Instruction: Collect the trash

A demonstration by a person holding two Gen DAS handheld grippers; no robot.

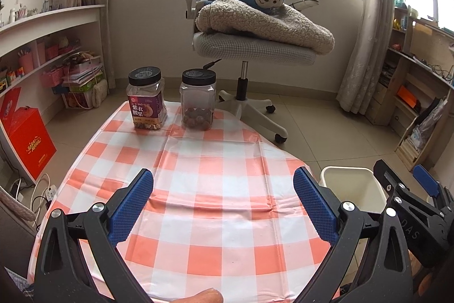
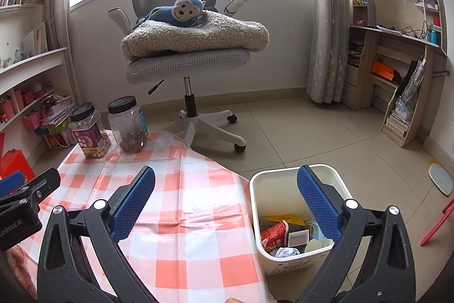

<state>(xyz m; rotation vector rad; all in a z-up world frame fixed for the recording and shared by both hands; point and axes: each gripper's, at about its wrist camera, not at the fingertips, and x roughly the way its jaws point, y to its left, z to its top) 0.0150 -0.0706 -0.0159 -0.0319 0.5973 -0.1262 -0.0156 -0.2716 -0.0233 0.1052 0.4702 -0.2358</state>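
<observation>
A cream waste bin [image 2: 295, 181] stands on the floor by the table's right edge. It holds a red packet [image 2: 273, 235], yellow wrapper, white box and crumpled paper. Its rim also shows in the left wrist view [image 1: 347, 171]. My right gripper [image 2: 226, 206] is open and empty, with the left finger over the tablecloth and the right finger over the bin. My left gripper [image 1: 223, 206] is open and empty above the checked tablecloth [image 1: 204, 161]. The right gripper shows at the right of the left wrist view [image 1: 408, 189].
Two black-lidded clear jars stand at the table's far edge: a labelled nut jar [image 1: 146, 100] and one with brown balls [image 1: 197, 101]. A grey office chair [image 1: 244, 47] with a blanket and a plush monkey stands behind. Shelves line both walls.
</observation>
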